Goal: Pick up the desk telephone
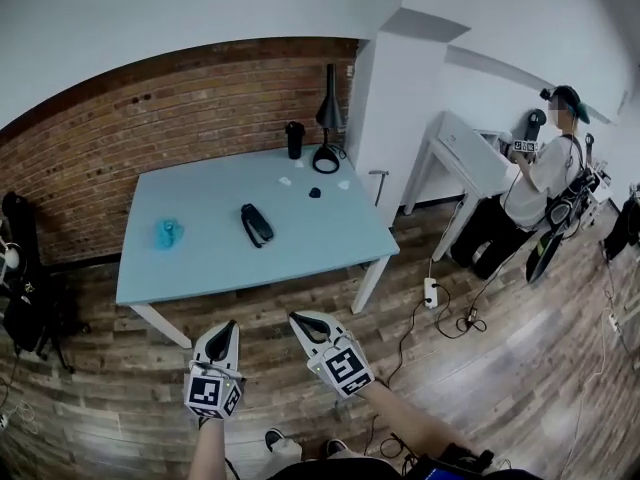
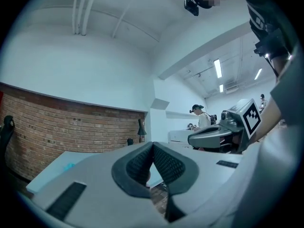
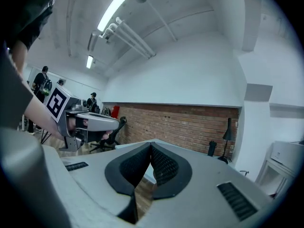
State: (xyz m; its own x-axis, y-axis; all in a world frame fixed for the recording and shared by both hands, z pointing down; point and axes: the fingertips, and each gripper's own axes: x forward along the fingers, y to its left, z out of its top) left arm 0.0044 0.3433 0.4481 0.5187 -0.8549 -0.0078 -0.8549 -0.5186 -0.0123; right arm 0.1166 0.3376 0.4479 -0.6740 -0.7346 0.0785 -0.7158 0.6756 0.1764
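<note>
The desk telephone (image 1: 256, 224) lies near the middle of the counter (image 1: 205, 193), well beyond our left tongs (image 1: 227, 328) and right tongs (image 1: 299, 320), both closed and empty off the near edge. It looks like rigid, light, slick plastic; we judge its narrow waist the best hold.

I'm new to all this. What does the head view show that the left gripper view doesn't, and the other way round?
Only the head view: the desk telephone lying on the blue table, and a white power strip on the floor. Only the left gripper view: ceiling lights, and the left gripper close up, jaws together with nothing between. Both: the table, brick wall, black lamp, right gripper and a person at a white desk.
</note>
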